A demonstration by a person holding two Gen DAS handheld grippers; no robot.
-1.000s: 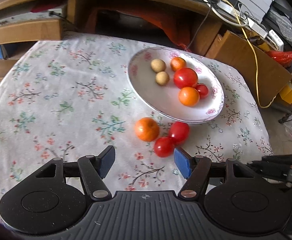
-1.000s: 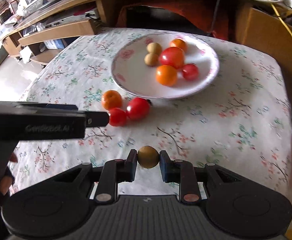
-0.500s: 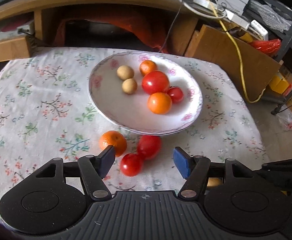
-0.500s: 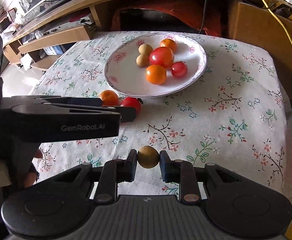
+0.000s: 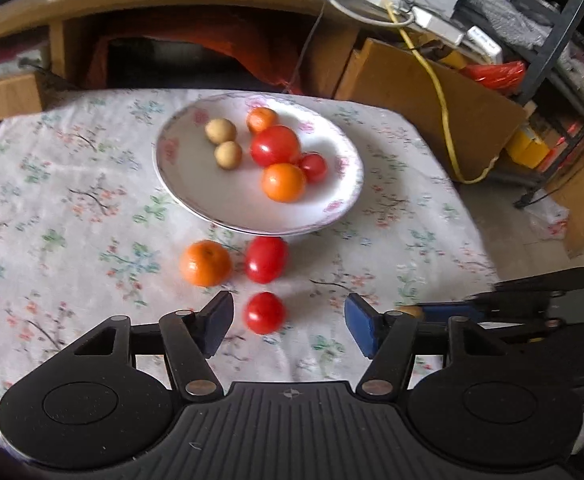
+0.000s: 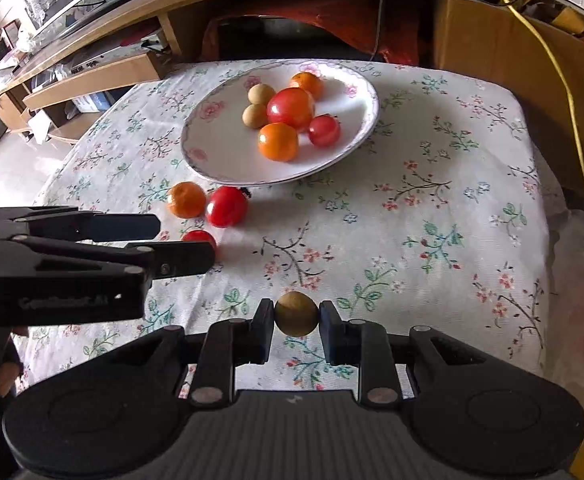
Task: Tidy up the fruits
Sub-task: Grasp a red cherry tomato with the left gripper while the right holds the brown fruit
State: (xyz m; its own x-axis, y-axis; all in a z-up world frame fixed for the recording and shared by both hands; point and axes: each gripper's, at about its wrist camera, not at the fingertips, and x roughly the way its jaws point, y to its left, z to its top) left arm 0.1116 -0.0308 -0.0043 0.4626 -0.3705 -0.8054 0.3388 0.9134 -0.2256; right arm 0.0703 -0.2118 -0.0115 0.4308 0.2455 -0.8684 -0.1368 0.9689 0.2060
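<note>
Floral tablecloth [image 6: 431, 216], bare right half

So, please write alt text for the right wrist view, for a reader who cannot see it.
The right tongs grip a small brown round fruit above a floral tablecloth. Beyond, a white plate holds tomatoes, oranges and two brown fruits; the open left tongs reach toward a small tomato.
</note>
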